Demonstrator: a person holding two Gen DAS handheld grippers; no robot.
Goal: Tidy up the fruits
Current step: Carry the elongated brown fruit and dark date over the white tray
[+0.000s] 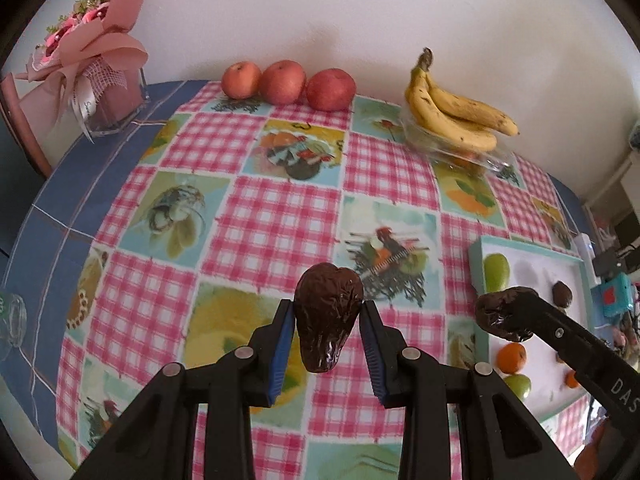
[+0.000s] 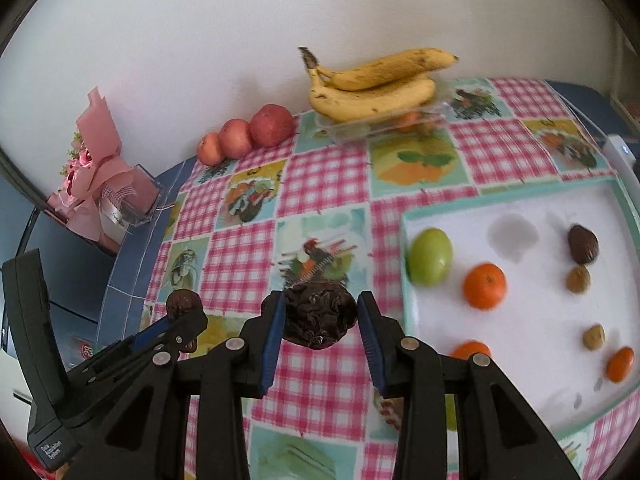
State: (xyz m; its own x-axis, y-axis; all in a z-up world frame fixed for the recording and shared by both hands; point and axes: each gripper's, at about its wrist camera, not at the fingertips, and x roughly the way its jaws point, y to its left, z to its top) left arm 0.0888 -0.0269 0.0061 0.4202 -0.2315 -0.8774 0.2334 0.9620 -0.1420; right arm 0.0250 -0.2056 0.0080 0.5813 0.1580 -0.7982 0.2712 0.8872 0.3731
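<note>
**Two dried dark fruits in carry, one per gripper, off the tray**

Left gripper (image 1: 328, 316): jaws drawn in on a dark wrinkled fruit (image 1: 329, 312), pear-shaped, glossy brown-black, held upright with its broad end up and its narrow tip hanging below the pads. Blue pads touch both flanks. It is off the cloth, above the middle of the table's near edge.

Right gripper (image 2: 320, 316): jaws closed on a second wrinkled fruit (image 2: 320, 314), rounder and more crumpled, same dark sheen, gripped across its width. It hangs over the tablecloth (image 2: 320, 380), just left of the tray's left rim.

Tray (image 2: 404, 264): white floor, teal rim, at the table's right edge. It holds a green fruit (image 2: 430, 256) in the near-left corner, an orange (image 2: 485, 285) beside it, two more oranges toward the near rim, a dark fruit (image 2: 583, 244) and two small tan pieces toward the right rim.

Far edge, along the wall: three apples (image 1: 288, 82) in a row; bananas (image 1: 452, 108) on a clear glass dish (image 1: 460, 152). Far-left corner: a pink bouquet (image 1: 86, 46) in a clear box.

Judgement: transport step, destination not evident; likely a grouping by kind.

Doing it well:
- keep the squeeze light, since the skin looks soft and tacky;
- keep both grippers apart;
- set each fruit on bare cloth before opening;
- the left fruit's low tip will touch first, so lower it slowly.
</note>
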